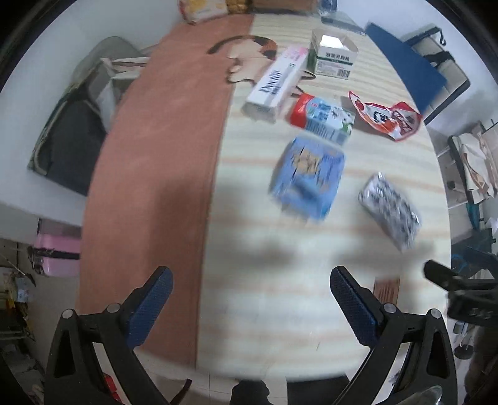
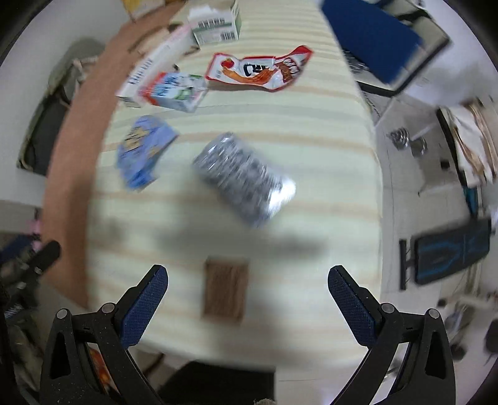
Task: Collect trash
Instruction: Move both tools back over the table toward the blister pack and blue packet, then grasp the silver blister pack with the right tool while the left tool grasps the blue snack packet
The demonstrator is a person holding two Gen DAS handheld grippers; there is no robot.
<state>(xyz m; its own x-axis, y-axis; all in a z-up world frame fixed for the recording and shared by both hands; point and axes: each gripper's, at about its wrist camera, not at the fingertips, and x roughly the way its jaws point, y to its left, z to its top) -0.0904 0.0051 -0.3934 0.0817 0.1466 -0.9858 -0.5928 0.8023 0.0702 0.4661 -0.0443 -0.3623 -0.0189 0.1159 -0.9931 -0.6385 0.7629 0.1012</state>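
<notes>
Trash lies on a striped table [image 1: 274, 311]. A blue snack box [image 1: 308, 176] [image 2: 144, 151] lies mid-table. A silver patterned packet [image 1: 389, 207] [image 2: 244, 177] lies to its right. Behind them are a milk carton [image 1: 322, 116] [image 2: 174, 92], a red and white wrapper [image 1: 386, 116] [image 2: 260, 70], a long white box [image 1: 277, 82] [image 2: 152, 67] and an open white carton [image 1: 333, 57] [image 2: 214, 26]. A small brown packet [image 2: 225, 288] [image 1: 386, 289] lies near the front edge. My left gripper [image 1: 250, 277] is open and empty above the near table. My right gripper [image 2: 247, 277] is open and empty over the brown packet.
A brown cloth strip [image 1: 155, 193] covers the table's left part. A dark bag [image 1: 71, 137] sits on the floor to the left, with a pink case [image 1: 57, 249] nearer. A blue board [image 1: 407, 68] [image 2: 370, 37] leans at the right. Clutter covers the floor on the right [image 2: 448, 246].
</notes>
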